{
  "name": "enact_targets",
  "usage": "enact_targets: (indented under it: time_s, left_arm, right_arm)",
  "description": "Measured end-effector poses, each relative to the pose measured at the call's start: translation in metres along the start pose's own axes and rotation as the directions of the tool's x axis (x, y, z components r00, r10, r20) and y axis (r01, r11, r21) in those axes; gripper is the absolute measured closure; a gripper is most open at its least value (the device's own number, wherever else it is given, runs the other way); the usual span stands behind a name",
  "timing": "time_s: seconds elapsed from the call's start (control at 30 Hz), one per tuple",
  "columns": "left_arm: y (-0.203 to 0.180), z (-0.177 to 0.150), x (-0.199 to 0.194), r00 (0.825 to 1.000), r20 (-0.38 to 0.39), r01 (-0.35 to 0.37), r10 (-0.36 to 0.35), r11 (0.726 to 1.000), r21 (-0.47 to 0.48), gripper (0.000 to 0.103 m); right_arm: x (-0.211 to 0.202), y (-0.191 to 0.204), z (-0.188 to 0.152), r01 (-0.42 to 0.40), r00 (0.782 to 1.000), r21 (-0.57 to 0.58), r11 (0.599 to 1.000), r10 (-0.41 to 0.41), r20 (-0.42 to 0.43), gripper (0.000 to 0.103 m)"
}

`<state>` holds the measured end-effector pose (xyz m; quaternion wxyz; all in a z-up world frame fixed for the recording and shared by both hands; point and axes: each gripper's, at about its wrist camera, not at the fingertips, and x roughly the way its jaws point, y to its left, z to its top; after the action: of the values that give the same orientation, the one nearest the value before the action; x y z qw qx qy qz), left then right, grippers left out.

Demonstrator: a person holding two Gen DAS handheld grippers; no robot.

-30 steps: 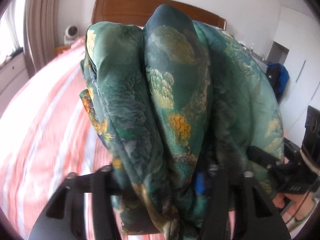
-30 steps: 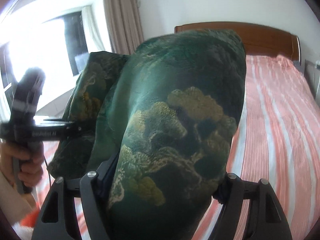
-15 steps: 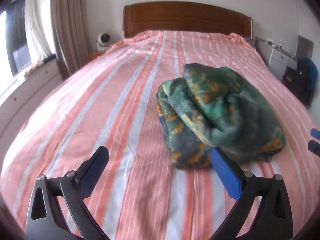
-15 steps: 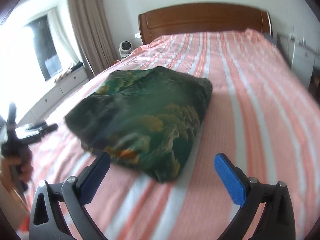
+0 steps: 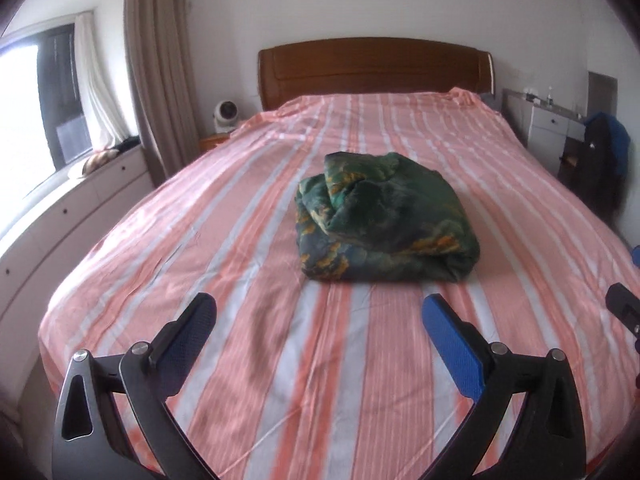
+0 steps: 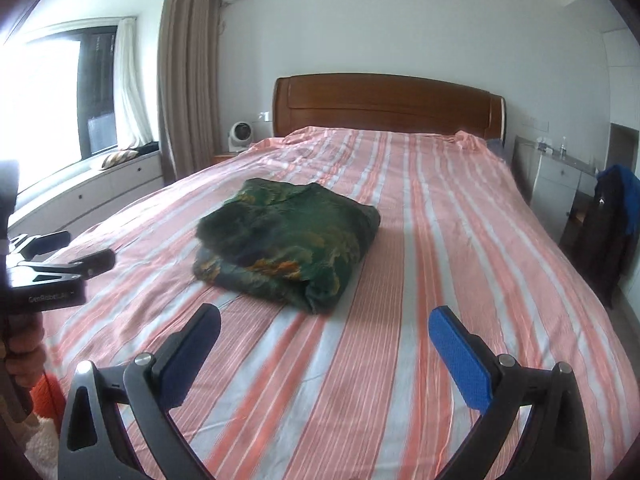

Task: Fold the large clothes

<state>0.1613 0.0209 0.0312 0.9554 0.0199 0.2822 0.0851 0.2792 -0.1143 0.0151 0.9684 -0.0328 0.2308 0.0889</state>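
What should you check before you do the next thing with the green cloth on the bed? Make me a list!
1. Left gripper open, nothing between its fingers: ok.
2. Right gripper open, nothing between its fingers: ok.
3. Green patterned cloth lies as a bundle on the striped bedsheet: ok.
4. Both grippers clear of the cloth: ok.
5. Bundle folded neat and flat: not ok, it looks lumpy and uneven.
6. Layers inside lined up: cannot tell.

A hand (image 6: 22, 354) gripping the left gripper's handle is cut off by the right wrist view's left edge. The folded green garment (image 5: 384, 216) hides its own inner layers. Small items on the bedside cabinet (image 6: 560, 168) are too tiny to identify.
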Motion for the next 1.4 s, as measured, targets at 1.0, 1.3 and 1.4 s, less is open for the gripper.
enact_targets:
  time_s: [1.0,1.3,1.4]
  left_arm:
    - [-0.004,-0.092,-0.092,0.992,-0.083,0.101,-0.093,0.989,0.106,0.000]
    - [-0.009,-0.096,-0.097,0.986,-0.118,0.134,-0.122,0.986,0.099,0.000]
    - [-0.015,-0.098,-0.096,0.987,-0.111,0.126,-0.112,0.984,0.123,0.000]
  right_arm:
    - [-0.082,0.048,-0.084,0.015,0.967,0.028,1.000,-0.007,-0.256,0.000]
    - [-0.104,0.059,-0.106,0.010,0.964,-0.003,1.000,-0.010,-0.265,0.000]
    - [-0.102,0.058,-0.107,0.006,0.963,0.012,1.000,-0.002,-0.271,0.000]
